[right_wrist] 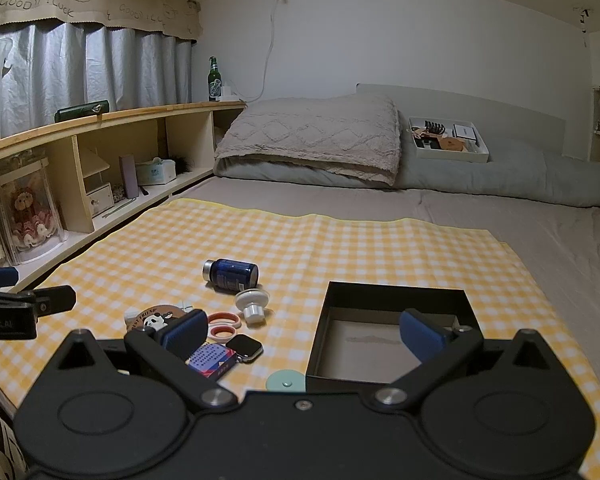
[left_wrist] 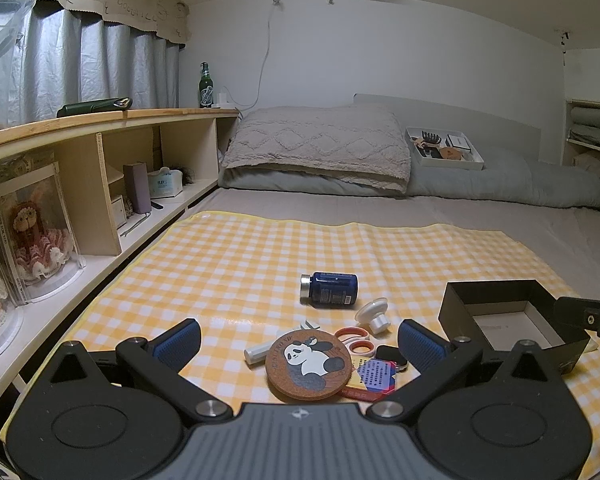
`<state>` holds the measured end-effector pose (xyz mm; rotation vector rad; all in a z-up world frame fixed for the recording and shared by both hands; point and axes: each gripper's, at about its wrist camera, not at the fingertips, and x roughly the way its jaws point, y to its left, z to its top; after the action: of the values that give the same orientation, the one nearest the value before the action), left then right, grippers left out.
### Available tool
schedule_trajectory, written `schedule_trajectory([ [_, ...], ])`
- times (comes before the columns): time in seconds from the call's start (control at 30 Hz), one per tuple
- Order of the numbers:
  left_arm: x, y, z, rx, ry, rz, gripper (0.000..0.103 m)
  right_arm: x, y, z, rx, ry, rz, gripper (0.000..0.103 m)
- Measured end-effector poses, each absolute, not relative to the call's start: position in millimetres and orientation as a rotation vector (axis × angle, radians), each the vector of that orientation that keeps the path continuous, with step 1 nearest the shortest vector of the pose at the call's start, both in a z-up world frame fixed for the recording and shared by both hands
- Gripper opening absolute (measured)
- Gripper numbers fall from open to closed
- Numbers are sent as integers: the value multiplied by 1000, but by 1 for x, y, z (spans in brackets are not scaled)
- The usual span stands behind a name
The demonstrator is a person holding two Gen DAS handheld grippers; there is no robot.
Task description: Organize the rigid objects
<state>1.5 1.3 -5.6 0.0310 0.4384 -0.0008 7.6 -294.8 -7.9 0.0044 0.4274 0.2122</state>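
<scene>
On the yellow checked mat [left_wrist: 260, 256] lies a cluster: a blue bottle [left_wrist: 329, 289] on its side, a white knob [left_wrist: 374, 316], orange-handled scissors [left_wrist: 354, 340], a round panda coaster [left_wrist: 309, 364], a white tube [left_wrist: 260, 351], a small colourful box [left_wrist: 374, 376] and a smartwatch [right_wrist: 244, 347]. An open black box [right_wrist: 396, 332] with nothing inside stands to the right. My left gripper [left_wrist: 300, 340] is open and empty, just above the coaster. My right gripper [right_wrist: 300, 334] is open and empty, its right finger over the black box.
A mint round disc [right_wrist: 285, 381] lies by the black box's near left corner. A wooden shelf [left_wrist: 100, 184] with dolls and boxes runs along the left. Pillows [left_wrist: 316, 148] and a white tray [left_wrist: 444, 148] of items lie at the bed's far end.
</scene>
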Motion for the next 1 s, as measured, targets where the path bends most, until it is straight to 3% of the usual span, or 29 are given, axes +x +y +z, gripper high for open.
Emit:
schedule_trajectory([
  [1.0,1,-4,-2,28,435,4,103,5,-291,-3,-8,410,212,103],
])
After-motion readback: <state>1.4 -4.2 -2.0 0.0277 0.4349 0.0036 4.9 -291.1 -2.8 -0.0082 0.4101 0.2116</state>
